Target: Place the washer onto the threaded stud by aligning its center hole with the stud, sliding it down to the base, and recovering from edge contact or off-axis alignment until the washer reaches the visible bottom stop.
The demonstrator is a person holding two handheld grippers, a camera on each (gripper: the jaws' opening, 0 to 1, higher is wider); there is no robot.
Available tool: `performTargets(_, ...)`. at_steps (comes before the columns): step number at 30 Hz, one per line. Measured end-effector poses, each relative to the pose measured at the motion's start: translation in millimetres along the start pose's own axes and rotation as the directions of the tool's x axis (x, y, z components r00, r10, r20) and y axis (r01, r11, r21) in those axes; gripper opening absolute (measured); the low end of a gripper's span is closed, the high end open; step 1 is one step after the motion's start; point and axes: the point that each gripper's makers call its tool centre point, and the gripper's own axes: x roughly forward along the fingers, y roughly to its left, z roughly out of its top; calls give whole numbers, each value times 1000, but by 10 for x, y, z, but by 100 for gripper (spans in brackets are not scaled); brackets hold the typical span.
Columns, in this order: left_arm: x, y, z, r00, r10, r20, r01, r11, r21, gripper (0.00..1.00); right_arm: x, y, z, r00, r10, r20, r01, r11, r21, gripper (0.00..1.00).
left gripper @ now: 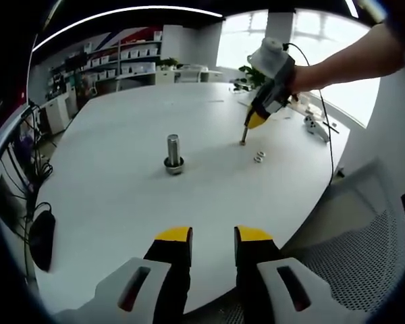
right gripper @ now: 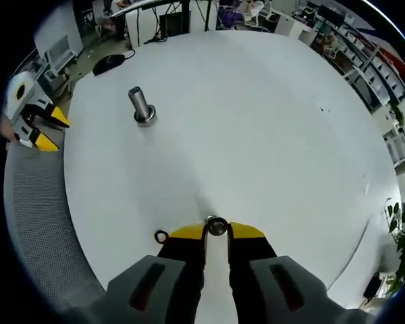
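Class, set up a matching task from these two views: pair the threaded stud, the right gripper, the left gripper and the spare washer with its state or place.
Things:
1. threaded stud
2. right gripper
3. left gripper
4. spare washer

States:
A. open, holding nothing
B. lying flat on the white table beside the fingers
C. upright on the table
D. shut on a washer

Pairs: 1-C, 2-D, 3-A, 4-B

Open-plan office or lab, large round white table [left gripper: 121, 202], shelving [left gripper: 131, 57], mesh chair [right gripper: 37, 223], big windows [left gripper: 310, 37]
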Motion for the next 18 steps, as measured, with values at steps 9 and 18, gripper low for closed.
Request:
performTargets(9,4,-1,-11,1000,0,-6,0,1000,-3,22,155,41,-88,999,28,-27,-28,999,20,14)
performTargets(18,3,9,-16,1000,1,-8,-1,1000,-5,22,262,98,-136,998,56,-43,-54,998,39,14)
